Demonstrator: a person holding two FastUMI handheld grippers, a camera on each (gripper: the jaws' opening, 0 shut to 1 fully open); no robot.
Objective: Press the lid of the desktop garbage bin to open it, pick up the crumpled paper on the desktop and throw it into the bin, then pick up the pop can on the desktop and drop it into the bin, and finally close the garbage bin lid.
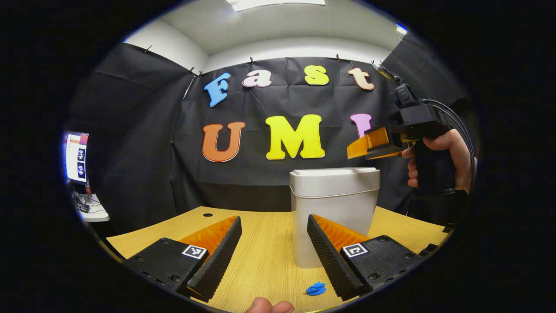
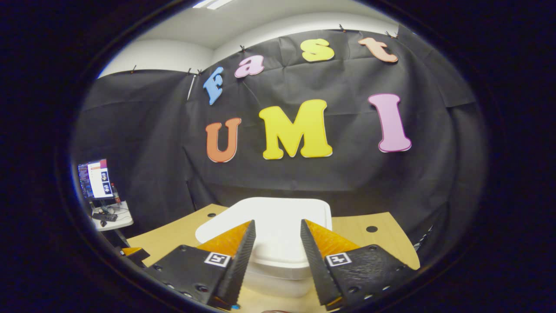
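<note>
A white desktop bin (image 1: pixel 333 208) stands on the wooden desk with its lid (image 1: pixel 333 173) down. A small blue crumpled paper (image 1: pixel 316 288) lies on the desk in front of the bin, near my left gripper's right finger. My left gripper (image 1: pixel 274 230) is open and empty, low over the desk before the bin. In the left gripper view my right gripper (image 1: pixel 369 145) hangs in a hand above the bin's right side. In the right gripper view my right gripper (image 2: pixel 278 232) is open just above the bin lid (image 2: pixel 271 230), with nothing between its fingers.
The wooden desk (image 1: pixel 260 252) has small cable holes (image 2: pixel 371 228) near its back edge. A side table with a monitor (image 1: pixel 77 156) stands far left, outside the booth. A fingertip (image 1: pixel 269 307) shows at the bottom of the left gripper view.
</note>
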